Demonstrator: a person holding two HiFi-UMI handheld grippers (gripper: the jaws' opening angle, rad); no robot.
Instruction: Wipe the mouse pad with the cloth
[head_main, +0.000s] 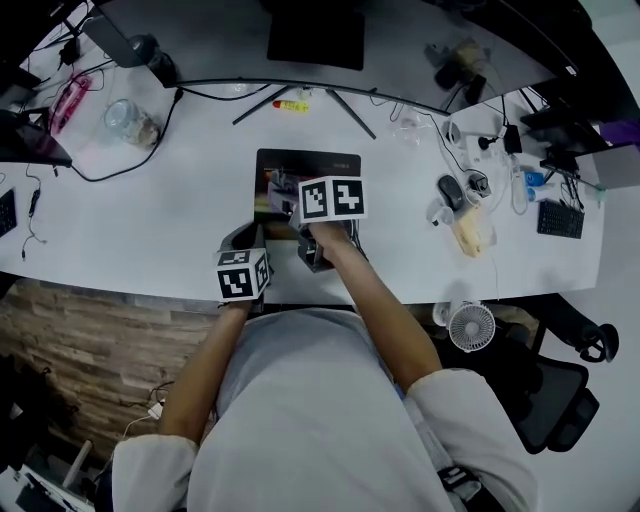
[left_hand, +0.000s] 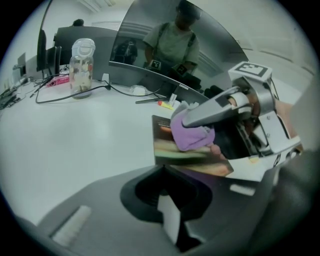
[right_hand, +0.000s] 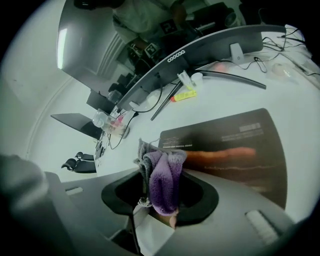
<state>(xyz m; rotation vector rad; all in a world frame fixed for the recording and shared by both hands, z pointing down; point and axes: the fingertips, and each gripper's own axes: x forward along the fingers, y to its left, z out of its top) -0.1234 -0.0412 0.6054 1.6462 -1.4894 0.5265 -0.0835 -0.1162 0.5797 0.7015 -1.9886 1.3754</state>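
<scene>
A dark mouse pad (head_main: 305, 165) with a printed picture lies on the white desk (head_main: 150, 230), in front of the monitor. My right gripper (head_main: 305, 205) is over the pad's near half, shut on a purple cloth (right_hand: 162, 180). In the left gripper view the cloth (left_hand: 192, 134) rests on the pad (left_hand: 190, 160) under the right gripper's fingers (left_hand: 210, 110). In the right gripper view the pad (right_hand: 235, 140) stretches away ahead. My left gripper (head_main: 243, 235) sits by the pad's near left corner; its jaws (left_hand: 170, 220) look shut with nothing between them.
A curved monitor's foot (head_main: 315, 40) stands behind the pad, with a yellow marker (head_main: 292, 105) near it. A glass jar (head_main: 130, 122) and cables lie at the left. A mouse (head_main: 450, 190), chargers and clutter are at the right; a small fan (head_main: 470, 325) sits below the desk edge.
</scene>
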